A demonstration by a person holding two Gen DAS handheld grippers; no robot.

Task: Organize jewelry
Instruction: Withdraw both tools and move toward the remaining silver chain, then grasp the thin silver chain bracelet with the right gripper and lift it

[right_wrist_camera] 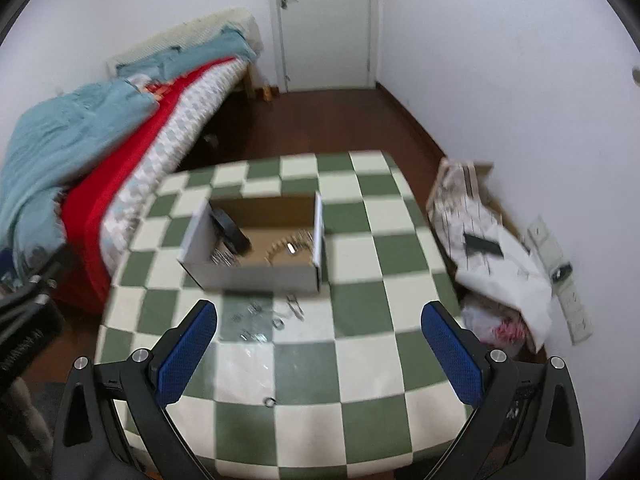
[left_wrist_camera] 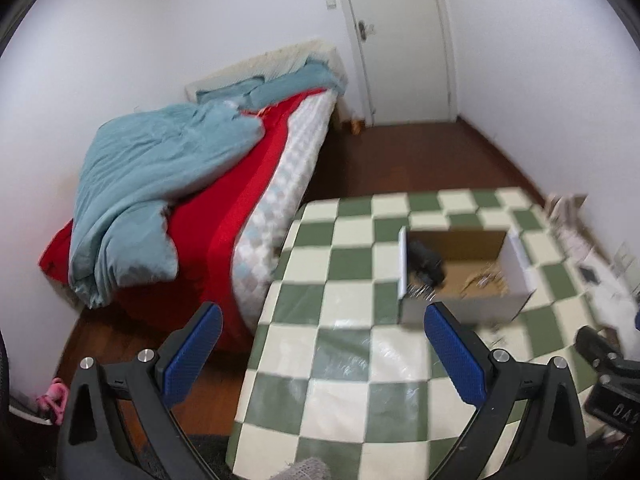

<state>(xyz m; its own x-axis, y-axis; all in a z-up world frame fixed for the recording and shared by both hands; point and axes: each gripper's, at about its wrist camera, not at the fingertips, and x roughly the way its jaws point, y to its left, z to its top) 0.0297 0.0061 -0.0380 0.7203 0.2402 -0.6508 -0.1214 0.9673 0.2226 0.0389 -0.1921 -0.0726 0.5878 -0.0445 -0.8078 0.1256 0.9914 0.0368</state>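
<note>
Jewelry pieces (right_wrist_camera: pixel 276 318), small and metallic, lie scattered on the checkered worktop (right_wrist_camera: pixel 360 364) just in front of the open cardboard box (right_wrist_camera: pixel 256 276); one small ring (right_wrist_camera: pixel 270 401) lies farther from the box, nearer the cameras. Inside the box, a dark object (right_wrist_camera: pixel 231 232) rests against the left wall beside more metallic pieces (right_wrist_camera: pixel 290 249). Left claw (left_wrist_camera: pixel 322 354) and right claw (right_wrist_camera: pixel 319 352) both hover above the worktop short of the box, fingers spread wide, holding nothing. Left of the box stands a bed (left_wrist_camera: pixel 192 184).
</note>
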